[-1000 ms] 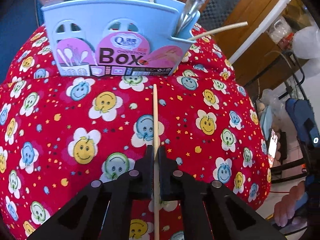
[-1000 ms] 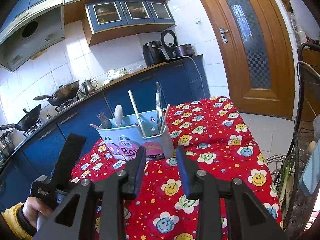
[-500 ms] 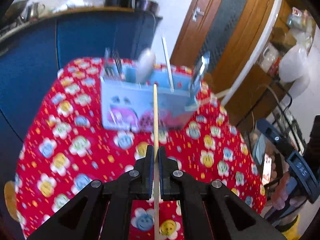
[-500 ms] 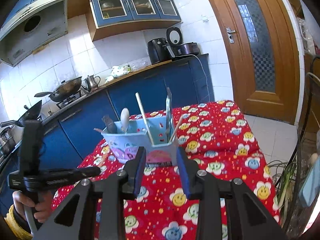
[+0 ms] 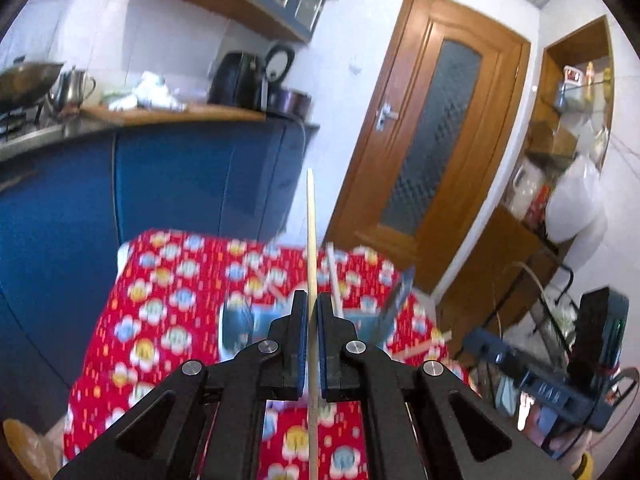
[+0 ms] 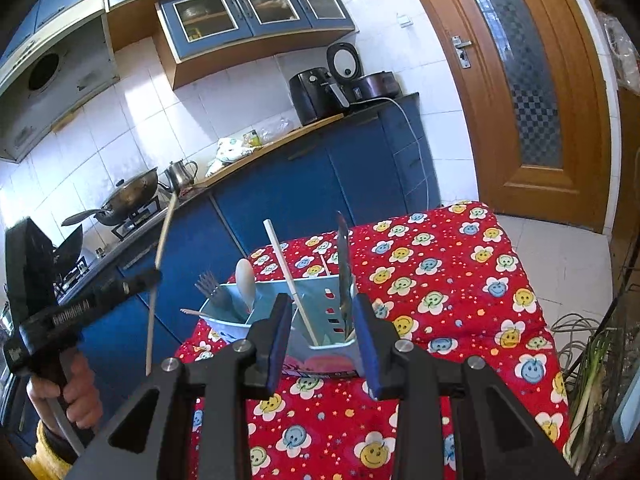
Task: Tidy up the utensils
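My left gripper [image 5: 313,304] is shut on a wooden chopstick [image 5: 310,240] and holds it upright in the air, to the left of the table. In the right wrist view the left gripper [image 6: 154,276] and its chopstick [image 6: 160,256] hang level with the top of the light blue utensil box [image 6: 316,320]. The box stands on the red smiley tablecloth [image 6: 440,280] and holds a fork, a spoon, chopsticks and a knife. My right gripper [image 6: 322,312] is open and empty, just in front of the box.
Blue kitchen cabinets [image 6: 320,184] and a counter with a wok [image 6: 128,196] and a kettle stand behind the table. A wooden door [image 6: 532,92] is at the right. A wire rack with spring onions [image 6: 592,360] stands by the table's right edge.
My left gripper has lifted the chopstick off the tablecloth and tilted it upright, rising above the box. My right gripper has moved a little closer to the box and stayed open.
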Available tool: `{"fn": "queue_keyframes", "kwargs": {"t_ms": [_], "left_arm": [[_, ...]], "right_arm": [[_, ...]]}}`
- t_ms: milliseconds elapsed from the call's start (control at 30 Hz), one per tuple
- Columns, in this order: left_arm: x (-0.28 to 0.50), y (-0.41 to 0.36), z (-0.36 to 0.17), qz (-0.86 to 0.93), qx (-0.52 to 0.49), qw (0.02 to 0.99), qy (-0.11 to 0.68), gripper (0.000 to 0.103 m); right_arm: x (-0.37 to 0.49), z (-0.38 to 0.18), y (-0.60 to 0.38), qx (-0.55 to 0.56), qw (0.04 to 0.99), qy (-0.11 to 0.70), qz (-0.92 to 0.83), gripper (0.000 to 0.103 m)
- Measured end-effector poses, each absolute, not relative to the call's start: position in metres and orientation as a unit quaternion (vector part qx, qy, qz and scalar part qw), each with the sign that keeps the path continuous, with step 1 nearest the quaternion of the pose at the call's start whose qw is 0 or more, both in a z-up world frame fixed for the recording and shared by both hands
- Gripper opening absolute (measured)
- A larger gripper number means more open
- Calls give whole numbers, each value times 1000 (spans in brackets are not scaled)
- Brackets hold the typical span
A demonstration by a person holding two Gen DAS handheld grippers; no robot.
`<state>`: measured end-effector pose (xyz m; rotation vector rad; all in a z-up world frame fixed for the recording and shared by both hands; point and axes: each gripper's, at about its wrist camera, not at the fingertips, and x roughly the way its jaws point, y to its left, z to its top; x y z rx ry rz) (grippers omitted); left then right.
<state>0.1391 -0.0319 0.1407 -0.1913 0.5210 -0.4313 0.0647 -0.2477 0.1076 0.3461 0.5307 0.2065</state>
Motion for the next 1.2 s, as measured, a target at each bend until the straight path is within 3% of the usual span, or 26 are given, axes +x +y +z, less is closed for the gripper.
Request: {"fn": "queue_keyframes", "kwargs": {"t_ms": [367,600,800,1000,1200], "left_arm": [[176,-30,145,-181,-126,965,140,4],[198,-31,120,-166,-130,970,120,4],[196,-43,103,-153,-83,979,104,4],[201,-41,93,-147,-99,979,103,4],[207,-44,84,-149,-96,978,115,4]], "right_arm": [[123,134,-261,145,945,280,86,35],[187,147,-278,137,938,309,78,36],[277,128,-274,76,891,430,125,38],[339,83,-251,20,818,543,190,38],[371,59,-220,-13,770,588,248,38]]}}
